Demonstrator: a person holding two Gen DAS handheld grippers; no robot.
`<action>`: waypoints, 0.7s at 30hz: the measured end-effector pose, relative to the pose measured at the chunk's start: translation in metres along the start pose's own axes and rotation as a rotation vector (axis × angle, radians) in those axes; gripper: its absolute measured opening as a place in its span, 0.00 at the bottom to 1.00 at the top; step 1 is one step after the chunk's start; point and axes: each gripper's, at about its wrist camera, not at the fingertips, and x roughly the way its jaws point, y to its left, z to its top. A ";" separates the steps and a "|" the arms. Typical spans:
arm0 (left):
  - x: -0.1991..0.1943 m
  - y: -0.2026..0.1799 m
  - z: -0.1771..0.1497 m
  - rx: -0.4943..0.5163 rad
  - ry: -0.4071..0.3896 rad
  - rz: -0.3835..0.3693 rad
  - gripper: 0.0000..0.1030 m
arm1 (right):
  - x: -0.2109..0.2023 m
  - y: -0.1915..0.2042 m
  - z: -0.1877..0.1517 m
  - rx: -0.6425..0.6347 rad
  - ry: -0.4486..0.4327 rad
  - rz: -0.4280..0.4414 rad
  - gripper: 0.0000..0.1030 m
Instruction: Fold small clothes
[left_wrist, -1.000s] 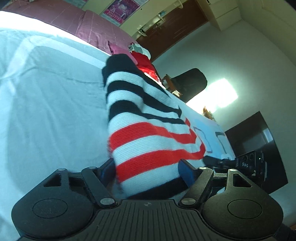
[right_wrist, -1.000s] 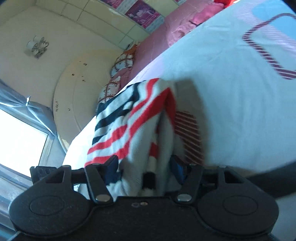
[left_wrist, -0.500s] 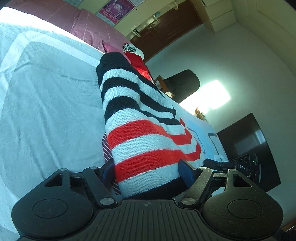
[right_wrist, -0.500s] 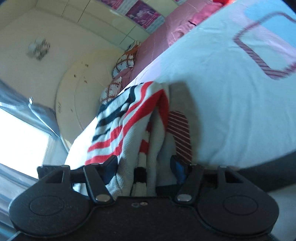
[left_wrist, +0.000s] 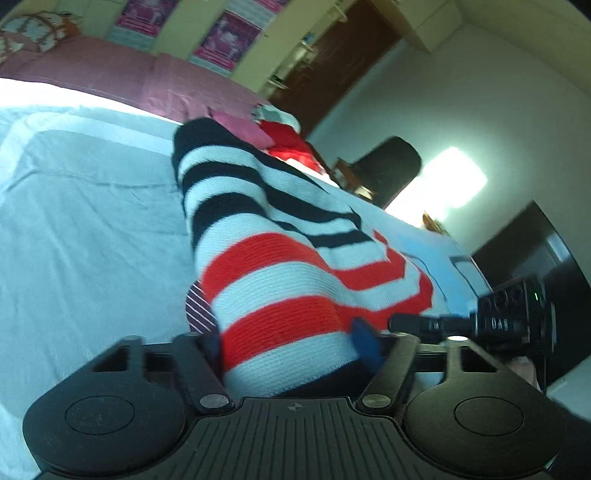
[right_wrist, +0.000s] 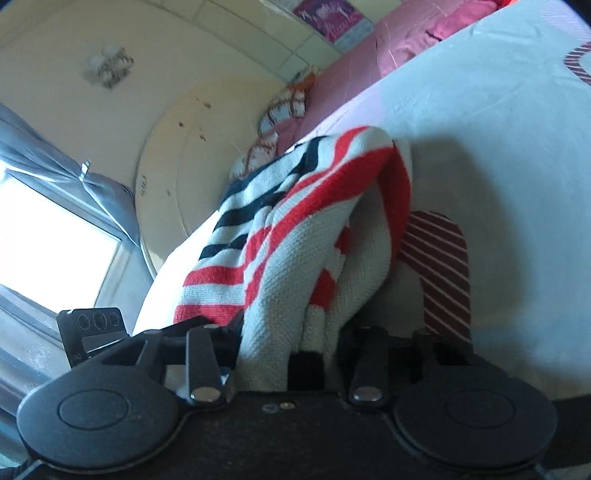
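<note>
A striped sweater (left_wrist: 280, 266) in black, white and red is seen lying on the bed (left_wrist: 88, 236), bunched along the near edge with its black-striped end stretched toward the far side. In the left wrist view the near end of the sweater is set between the fingers of the left gripper (left_wrist: 288, 341), whose jaws are closing at a middling width; only one blue pad (left_wrist: 364, 341) is seen clearly, the other being largely covered by knit, so a firm pinch cannot be confirmed. The right gripper (right_wrist: 291, 343) is shown with folded layers of the sweater (right_wrist: 295, 236) gathered between its jaws, which are closing narrower; its fingertips are buried under the cloth and their contact is hidden. A maroon striped patch (right_wrist: 439, 266) of the sheet print is partly covered by the sweater. At the far edge of the bed a pink cloth (left_wrist: 240, 127) and a red one (left_wrist: 291, 142) are blurred and cannot be identified. The other gripper's body (left_wrist: 513, 321) is cut off at the right of the left wrist view
</note>
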 end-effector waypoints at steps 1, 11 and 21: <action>-0.002 -0.003 0.001 0.009 -0.006 0.020 0.52 | -0.001 0.000 -0.002 -0.009 -0.010 0.001 0.39; -0.030 -0.057 0.014 0.128 -0.071 0.061 0.46 | -0.032 0.024 0.003 -0.084 -0.065 0.042 0.35; -0.059 -0.108 0.026 0.186 -0.124 0.033 0.46 | -0.079 0.050 0.007 -0.131 -0.116 0.061 0.35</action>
